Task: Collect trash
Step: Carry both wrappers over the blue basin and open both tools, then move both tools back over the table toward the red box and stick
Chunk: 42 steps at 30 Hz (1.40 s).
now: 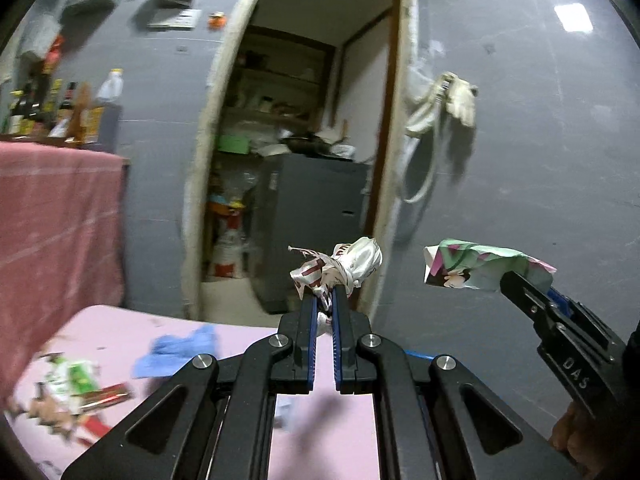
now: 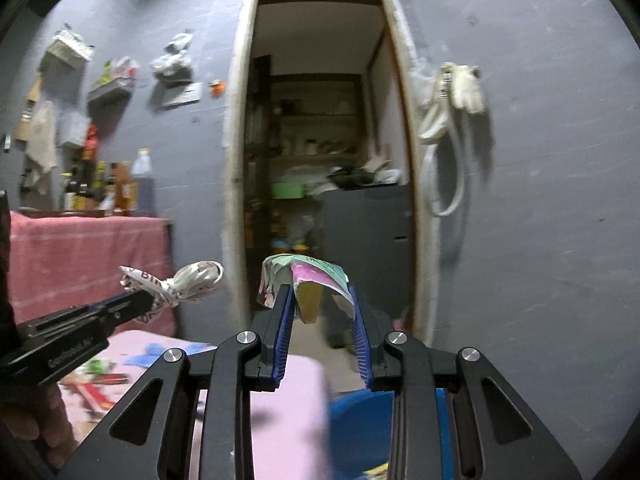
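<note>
Holding 2 pieces of trash above the pink surface: the left gripper has its fingers clamped on a knotted white wrapper; the right gripper has its fingers pressed lightly around a folded green-pink paper; more litter lies below; the loosely bowed paper could slip free if jolted.

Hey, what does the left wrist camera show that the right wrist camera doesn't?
Only the left wrist view shows the ceiling light's bright reflection on the wall.

Only the right wrist view shows the beige cloth hanging at far left and a blue object below the gripper.

Both show the left gripper shut on a knotted white wrapper, the right gripper holding a crumpled green paper, the doorway and the pink surface.
</note>
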Each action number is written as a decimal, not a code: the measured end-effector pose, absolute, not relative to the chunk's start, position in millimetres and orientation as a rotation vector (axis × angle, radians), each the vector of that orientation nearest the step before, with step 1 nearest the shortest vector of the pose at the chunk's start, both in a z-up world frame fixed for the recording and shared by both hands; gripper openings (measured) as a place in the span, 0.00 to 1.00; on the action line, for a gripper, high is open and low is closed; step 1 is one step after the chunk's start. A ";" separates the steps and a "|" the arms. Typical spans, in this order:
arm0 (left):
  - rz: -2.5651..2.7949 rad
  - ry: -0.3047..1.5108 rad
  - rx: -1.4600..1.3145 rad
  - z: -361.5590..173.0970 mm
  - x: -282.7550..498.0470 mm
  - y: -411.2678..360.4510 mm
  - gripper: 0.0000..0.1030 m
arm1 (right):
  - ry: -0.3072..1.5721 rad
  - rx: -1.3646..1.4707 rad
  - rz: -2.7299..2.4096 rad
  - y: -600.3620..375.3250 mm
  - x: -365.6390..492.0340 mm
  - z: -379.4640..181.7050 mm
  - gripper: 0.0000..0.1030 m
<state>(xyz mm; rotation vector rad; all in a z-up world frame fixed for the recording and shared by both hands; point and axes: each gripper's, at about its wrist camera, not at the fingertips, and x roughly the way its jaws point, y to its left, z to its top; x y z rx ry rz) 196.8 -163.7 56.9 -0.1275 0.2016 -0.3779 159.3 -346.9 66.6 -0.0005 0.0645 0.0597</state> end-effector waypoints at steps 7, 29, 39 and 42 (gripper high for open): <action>-0.454 0.272 -0.111 47.9 228.7 -231.1 0.04 | 0.119 0.028 -0.055 -411.5 177.5 50.9 0.25; -0.510 0.715 -0.072 -26.0 298.9 -310.9 0.11 | 0.502 0.198 -0.071 -481.3 235.8 -18.8 0.33; -0.496 0.677 -0.105 -20.8 294.9 -292.1 0.35 | 0.488 0.205 -0.053 -481.4 234.6 -11.4 0.46; -0.481 0.632 -0.120 -9.4 289.5 -278.7 0.39 | 0.421 0.183 -0.056 -474.9 224.7 3.4 0.51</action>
